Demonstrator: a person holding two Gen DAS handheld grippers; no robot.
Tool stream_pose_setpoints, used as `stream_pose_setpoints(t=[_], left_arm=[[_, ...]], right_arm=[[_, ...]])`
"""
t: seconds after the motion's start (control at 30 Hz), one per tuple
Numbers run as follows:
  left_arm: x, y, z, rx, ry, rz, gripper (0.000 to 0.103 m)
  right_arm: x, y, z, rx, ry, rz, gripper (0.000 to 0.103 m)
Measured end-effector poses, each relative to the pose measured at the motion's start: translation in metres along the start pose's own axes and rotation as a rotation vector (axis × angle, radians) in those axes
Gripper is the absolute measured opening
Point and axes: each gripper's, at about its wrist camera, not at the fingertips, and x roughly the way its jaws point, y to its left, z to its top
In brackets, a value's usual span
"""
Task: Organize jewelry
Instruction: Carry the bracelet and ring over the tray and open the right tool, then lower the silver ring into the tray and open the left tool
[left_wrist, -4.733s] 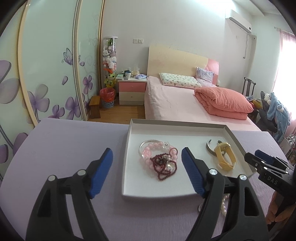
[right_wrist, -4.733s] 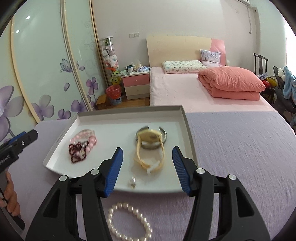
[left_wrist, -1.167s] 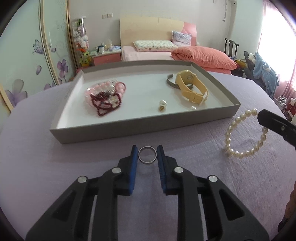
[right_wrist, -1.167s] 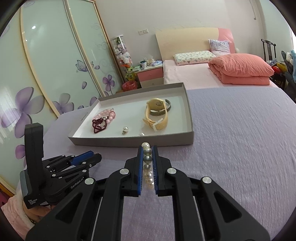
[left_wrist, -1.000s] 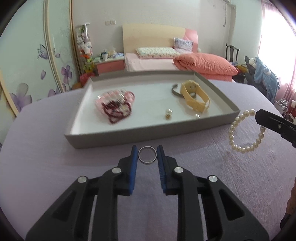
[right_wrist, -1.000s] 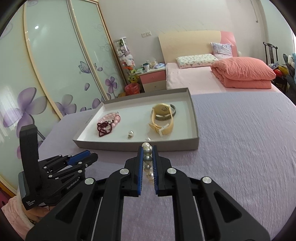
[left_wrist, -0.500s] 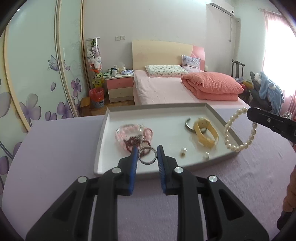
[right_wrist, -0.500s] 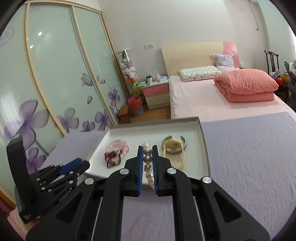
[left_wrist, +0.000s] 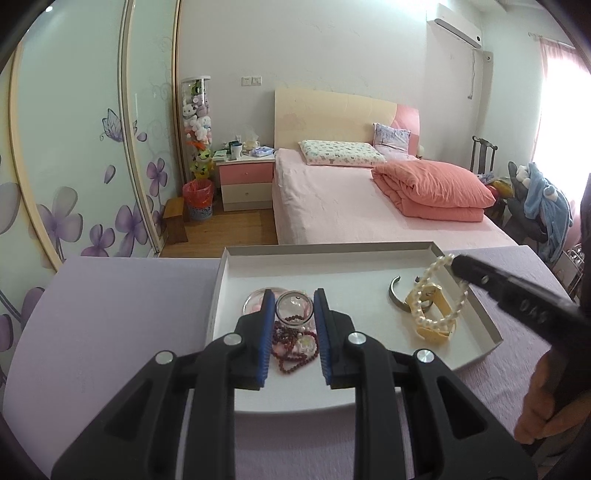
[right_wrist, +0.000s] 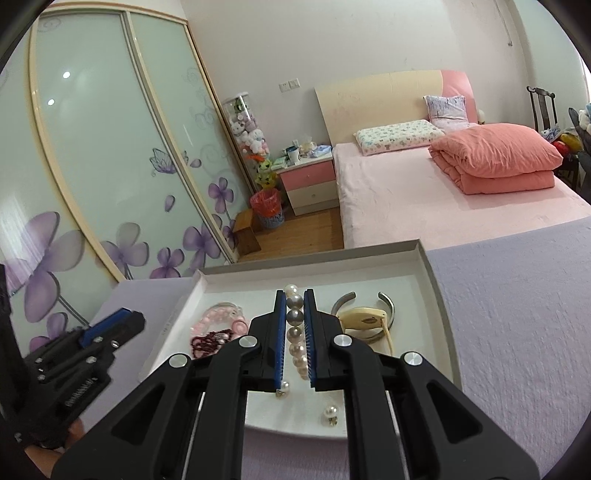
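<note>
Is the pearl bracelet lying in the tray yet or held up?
Held up: the right gripper is shut on the pearl bracelet, whose loop hangs over the tray.

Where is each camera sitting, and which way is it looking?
Left wrist: sits on the left gripper, looks along its jaws, which pinch a ring over the tray, toward the bed; the right gripper and a hand show.
Right wrist: sits on the right gripper, jaws shut on a pearl bracelet over the tray; the left gripper shows.
Both share tray, pink beads, watch and bed.
</note>
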Motion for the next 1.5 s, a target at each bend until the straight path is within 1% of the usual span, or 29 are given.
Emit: stream_pose_setpoints(t=[0.17,0.33,0.4,0.43,0.47,0.67,0.7,0.73,0.77,0.93,1.2,1.33,1.5], left_arm=[[0.009,0.003,-0.001,-0.004,0.010,0.004,0.022],[0.014,0.001,-0.004,-0.008,0.021,-0.001,0.022],[0.017,-0.001,-0.004,-0.007,0.025,-0.005,0.022],[0.018,-0.001,-0.003,-0.007,0.027,-0.006,0.022],[0.020,-0.002,-0.003,-0.006,0.031,-0.008,0.022],[0.030,-0.005,-0.005,-0.008,0.038,-0.020,0.022],[0.030,-0.006,-0.007,-0.007,0.037,-0.019,0.022],[0.033,-0.007,-0.008,-0.006,0.038,-0.020,0.022],[0.035,-0.007,-0.008,-0.006,0.041,-0.022,0.022],[0.047,-0.010,-0.009,-0.004,0.047,-0.035,0.022],[0.062,-0.015,-0.011,-0.001,0.058,-0.047,0.022],[0.068,-0.014,-0.011,0.000,0.070,-0.047,0.022],[0.075,-0.015,-0.013,0.003,0.081,-0.040,0.022]], right_arm=[[0.012,-0.003,-0.005,-0.007,0.025,-0.018,0.011],[0.012,-0.009,-0.008,-0.003,0.037,-0.046,0.012],[0.011,-0.012,-0.009,-0.002,0.041,-0.059,0.020],[0.008,-0.014,-0.011,0.000,0.036,-0.065,0.030],[0.007,-0.015,-0.011,-0.002,0.029,-0.069,0.035],[-0.003,-0.024,-0.016,-0.012,0.023,-0.094,0.036],[-0.005,-0.027,-0.018,-0.010,0.020,-0.095,0.038],[-0.007,-0.029,-0.019,-0.008,0.017,-0.098,0.043],[-0.009,-0.030,-0.021,-0.009,0.012,-0.099,0.045],[-0.015,-0.034,-0.030,-0.020,0.004,-0.115,0.051],[-0.017,-0.041,-0.033,-0.010,-0.010,-0.123,0.054],[-0.016,-0.042,-0.034,-0.005,-0.014,-0.118,0.056],[-0.017,-0.043,-0.034,-0.005,-0.014,-0.116,0.056]])
